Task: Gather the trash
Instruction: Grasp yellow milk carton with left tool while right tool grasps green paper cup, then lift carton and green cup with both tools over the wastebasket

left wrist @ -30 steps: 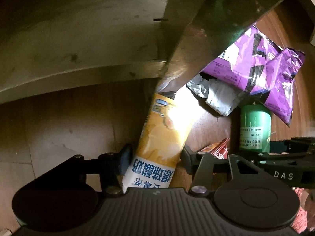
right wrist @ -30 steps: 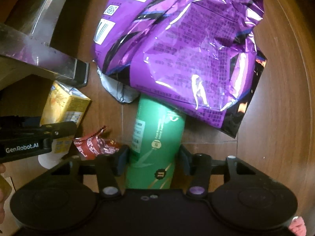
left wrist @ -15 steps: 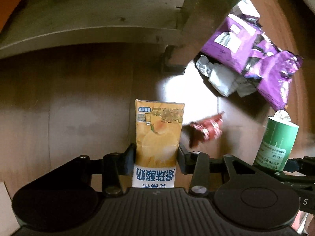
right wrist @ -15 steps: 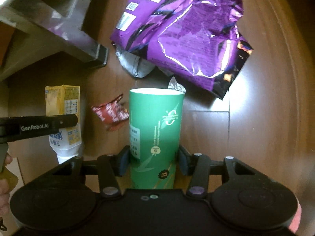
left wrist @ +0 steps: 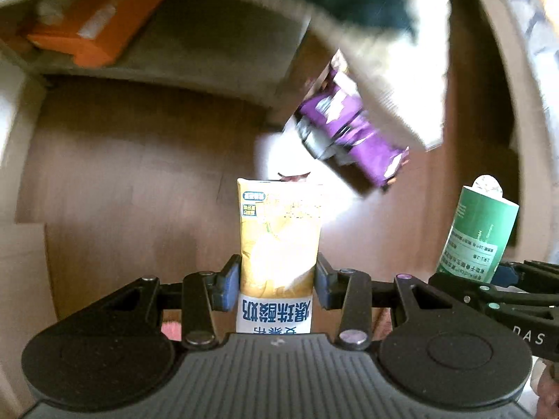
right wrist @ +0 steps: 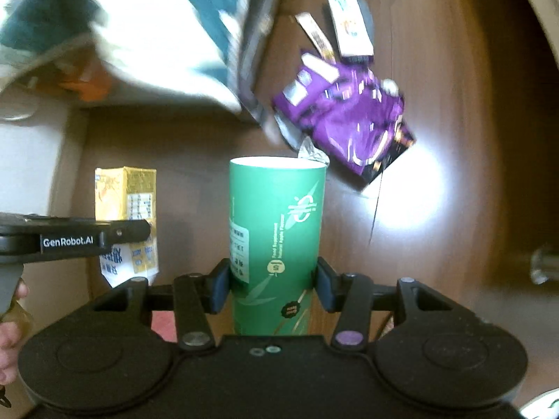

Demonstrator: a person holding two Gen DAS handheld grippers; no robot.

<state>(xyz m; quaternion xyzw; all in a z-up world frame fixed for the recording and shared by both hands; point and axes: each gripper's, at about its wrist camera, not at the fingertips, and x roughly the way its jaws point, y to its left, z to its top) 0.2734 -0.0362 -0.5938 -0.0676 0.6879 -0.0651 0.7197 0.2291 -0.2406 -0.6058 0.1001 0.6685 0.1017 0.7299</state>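
My left gripper (left wrist: 278,281) pinches one yellow carton (left wrist: 278,241), lifted clear of the wood floor (left wrist: 122,181); its jaws narrowed within the last second, then held. My right gripper (right wrist: 273,281) clamps one green tube (right wrist: 276,230), its top open, contents unseen. Below, at 1 o'clock, lies one purple bag (right wrist: 344,118), with two small packets (right wrist: 349,31) past it at 12. A furniture edge (right wrist: 251,70) crowds 11 o'clock; open floor runs toward 3.
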